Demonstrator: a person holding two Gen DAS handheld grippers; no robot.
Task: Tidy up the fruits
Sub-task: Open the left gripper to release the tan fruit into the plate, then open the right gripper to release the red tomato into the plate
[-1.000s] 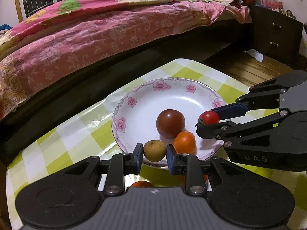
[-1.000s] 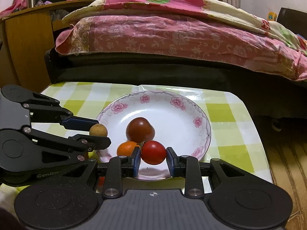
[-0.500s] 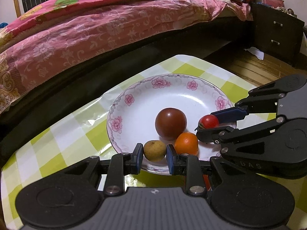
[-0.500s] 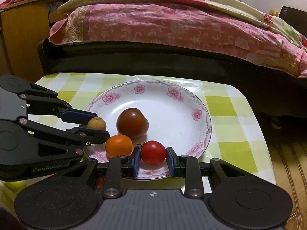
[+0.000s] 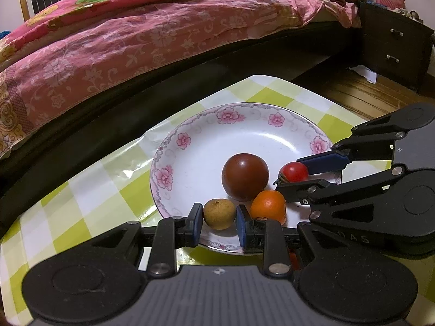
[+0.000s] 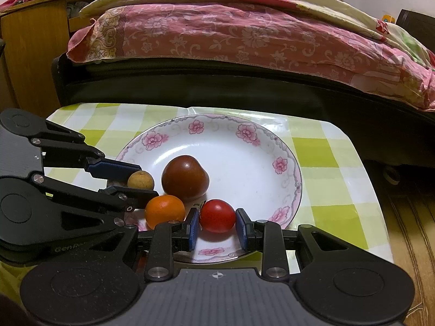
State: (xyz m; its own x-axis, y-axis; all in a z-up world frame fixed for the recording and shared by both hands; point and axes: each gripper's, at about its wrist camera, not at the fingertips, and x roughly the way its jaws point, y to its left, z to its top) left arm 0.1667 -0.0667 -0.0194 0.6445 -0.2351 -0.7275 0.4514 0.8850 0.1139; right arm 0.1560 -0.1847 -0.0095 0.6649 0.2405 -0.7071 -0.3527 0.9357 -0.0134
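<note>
Placement step, judged near release: left gripper (image 5: 219,218) brackets the longan (image 5: 219,214), pads apparently touching; right gripper (image 6: 217,224) brackets the tomato (image 6: 217,216), slight gaps showing, grip uncertain; both fruits low over the plate (image 6: 291,168); next, part fingers, retract; beyond, orange (image 6: 164,211), dark plum (image 6: 185,177).

4 fruits (image 6: 185,177) on plate (image 6: 244,152), table (image 6: 326,157).
</note>
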